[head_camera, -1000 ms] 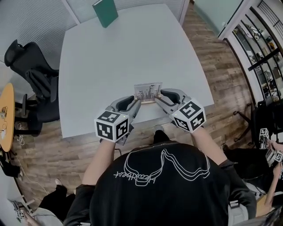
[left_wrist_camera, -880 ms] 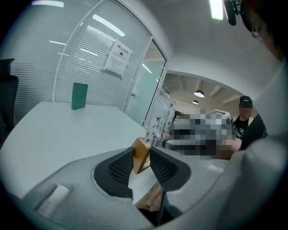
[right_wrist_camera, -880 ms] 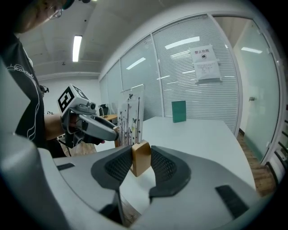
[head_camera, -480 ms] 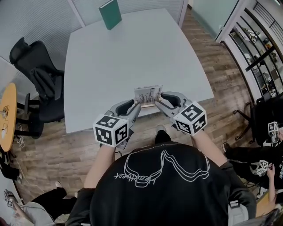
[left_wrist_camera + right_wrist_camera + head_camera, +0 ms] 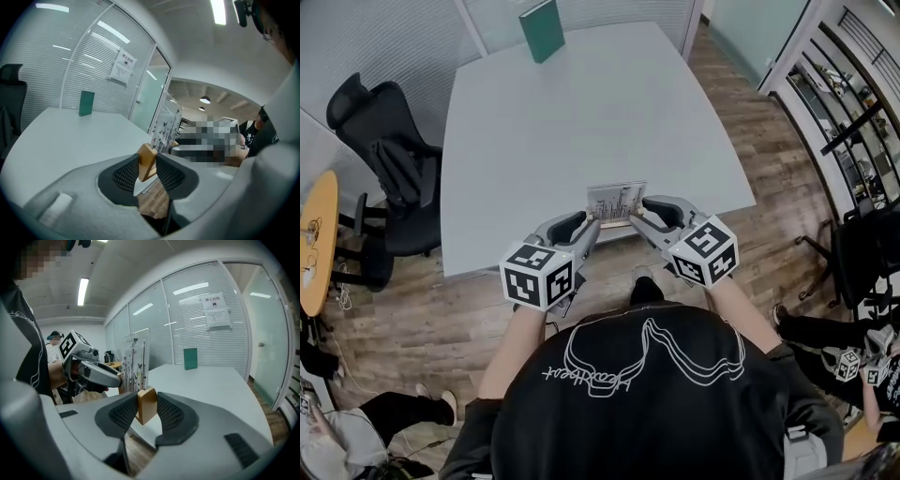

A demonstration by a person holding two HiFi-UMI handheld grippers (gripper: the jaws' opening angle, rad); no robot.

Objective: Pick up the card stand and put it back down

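At the table's [image 5: 581,112] near edge, 6 o'clock from its middle, the card stand [image 5: 616,201] is hanging upright between the two grippers, with its printed card facing the person. The left gripper [image 5: 592,225] is clamping the stand's left end. In the left gripper view its jaws are standing partly apart, both pads pressing on the wooden base [image 5: 147,161], and the card [image 5: 165,125] is rising at 1 o'clock from it. The right gripper [image 5: 636,219] is clamping the right end the same way, jaws partly apart and pads pressing on the base [image 5: 146,405], with the card [image 5: 135,363] rising at 11 o'clock. The floor [image 5: 157,201] is showing under the base in both gripper views, so the base is sitting clear of the tabletop. A green book [image 5: 542,17] is standing at the table's far edge, 12 o'clock, well apart from the stand. A chair [image 5: 389,159] is sitting at the table's 9 o'clock.
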